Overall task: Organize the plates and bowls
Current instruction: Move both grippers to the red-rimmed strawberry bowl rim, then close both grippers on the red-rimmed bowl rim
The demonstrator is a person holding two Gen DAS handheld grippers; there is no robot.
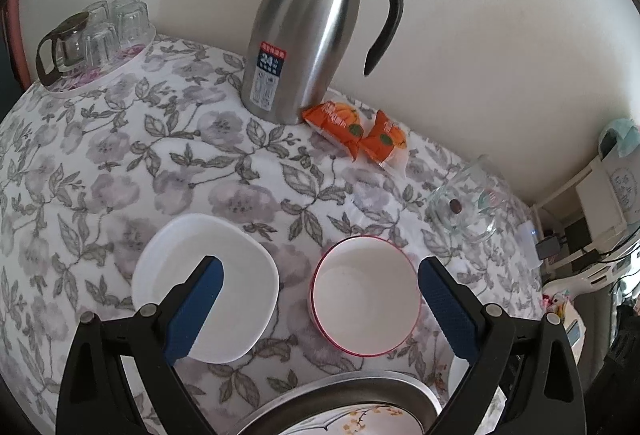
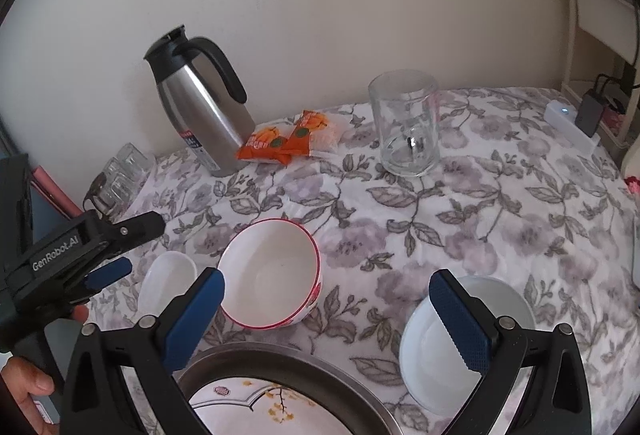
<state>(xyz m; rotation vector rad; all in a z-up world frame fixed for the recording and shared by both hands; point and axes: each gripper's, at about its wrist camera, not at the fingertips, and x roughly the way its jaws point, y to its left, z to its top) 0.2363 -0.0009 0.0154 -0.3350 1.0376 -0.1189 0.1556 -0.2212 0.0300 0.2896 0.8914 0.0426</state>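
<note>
Metal-rimmed flowered plate (image 2: pixel 288 395) nearest me. Both tongs, left tongs (image 1: pixel 320 309) and right tongs (image 2: pixel 326 319), wide open, empty. Red-rimmed bowl (image 1: pixel 366 295) on table (image 1: pixel 200 163) between my left fingers; I pinch rim gently.

Left hand-held gripper (image 1: pixel 320 309): black plastic frame, blue textured finger pads (image 1: pixel 196 307), silver pivot screws. Right hand-held gripper (image 2: pixel 326 317): same build. White "GenRobot.AI" lettering on left frame's side.
</note>
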